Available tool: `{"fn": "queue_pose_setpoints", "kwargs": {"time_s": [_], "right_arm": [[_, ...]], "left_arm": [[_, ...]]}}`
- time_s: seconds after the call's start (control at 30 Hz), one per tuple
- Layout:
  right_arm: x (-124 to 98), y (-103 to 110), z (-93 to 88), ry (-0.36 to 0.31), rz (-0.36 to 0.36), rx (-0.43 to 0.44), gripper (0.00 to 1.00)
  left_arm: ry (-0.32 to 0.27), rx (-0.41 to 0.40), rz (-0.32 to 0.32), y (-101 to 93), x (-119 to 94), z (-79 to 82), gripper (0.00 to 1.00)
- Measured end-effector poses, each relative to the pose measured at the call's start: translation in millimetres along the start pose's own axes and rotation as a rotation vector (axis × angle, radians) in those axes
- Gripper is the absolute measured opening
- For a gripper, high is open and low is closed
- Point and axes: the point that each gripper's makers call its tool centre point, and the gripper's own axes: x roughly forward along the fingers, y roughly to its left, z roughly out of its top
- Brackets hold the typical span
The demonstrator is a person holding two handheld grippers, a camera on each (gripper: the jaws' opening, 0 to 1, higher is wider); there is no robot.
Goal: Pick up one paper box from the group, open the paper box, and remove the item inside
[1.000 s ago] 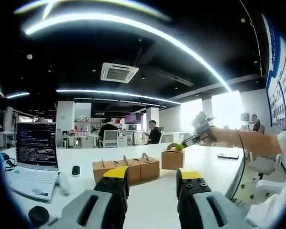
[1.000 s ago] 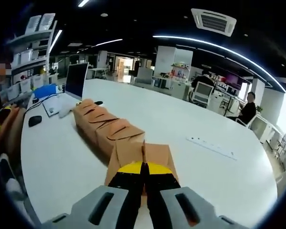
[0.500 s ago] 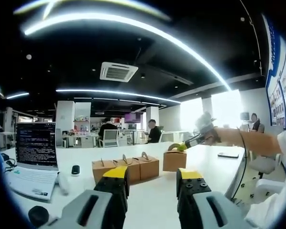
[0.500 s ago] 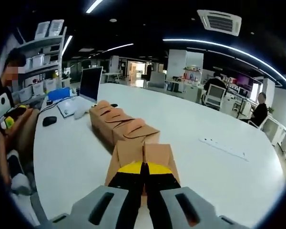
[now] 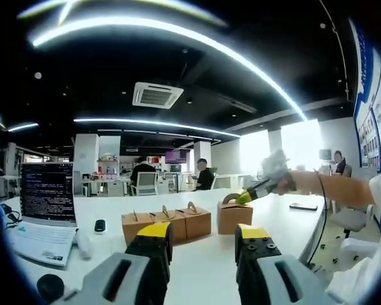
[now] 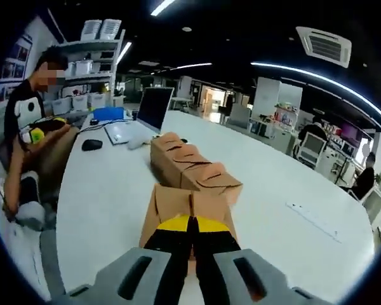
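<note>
Open-plan office with dark ceiling, strip lights and a ceiling air vent [image 5: 156,95] surrounds a broad white table [image 6: 108,190] on which the work takes place. Right gripper [image 6: 191,223], yellow-tipped with its jaws pressed together, is clamped on the top handle of a small brown paper box [image 6: 189,206]; in the left gripper view this same brown paper box [image 5: 234,216] appears just right of a row of three similar brown paper boxes [image 5: 166,222], held from above by the right gripper [image 5: 244,196], and whether its base touches the table or clears it cannot be told. Left gripper [image 5: 202,236] stands with its yellow-tipped jaws apart and nothing between them, near the table edge and well apart from all the boxes. Judged from its thin folded card, the box should be light and somewhat stiff yet easily crushed; the handle is a sound hold for lifting, whereas opening would likely call for the free gripper to steady a side wall or take a top flap with gentle pressure. From the right gripper view come the folded top flaps of the row [image 6: 190,166] seen from above, a seated person [image 6: 32,127] at far left, shelving and a distant monitor. From the left gripper view come an open laptop [image 5: 46,210] with a lit screen of text at left, a dark mouse beside it, and the person's right forearm reaching in from the right.
</note>
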Motion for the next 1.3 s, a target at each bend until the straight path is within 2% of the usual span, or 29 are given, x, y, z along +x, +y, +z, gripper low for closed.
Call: {"fn": "queue_pose_setpoints", "kwargs": {"time_s": [0.33, 0.63, 1.0, 1.3], "right_arm": [[5.5, 15.8, 13.3, -0.033, 0.101, -0.061, 0.03], [4.4, 45.4, 21.8, -0.071, 0.213, -0.188, 0.03], [2.9, 76.9, 23.5, -0.1, 0.329, -0.209, 0.03], [0.4, 93.2, 18.6, -0.1, 0.403, -0.279, 0.03]], "left_arm": [[-0.003, 0.001, -0.001, 0.3, -0.1, 0.2, 0.41], [0.019, 0.028, -0.011, -1.6, 0.5, -5.5, 0.4], [0.022, 0.028, -0.021, -4.5, 0.0, -7.1, 0.4], [0.028, 0.031, -0.026, -5.3, -0.9, -8.6, 0.4]]}}
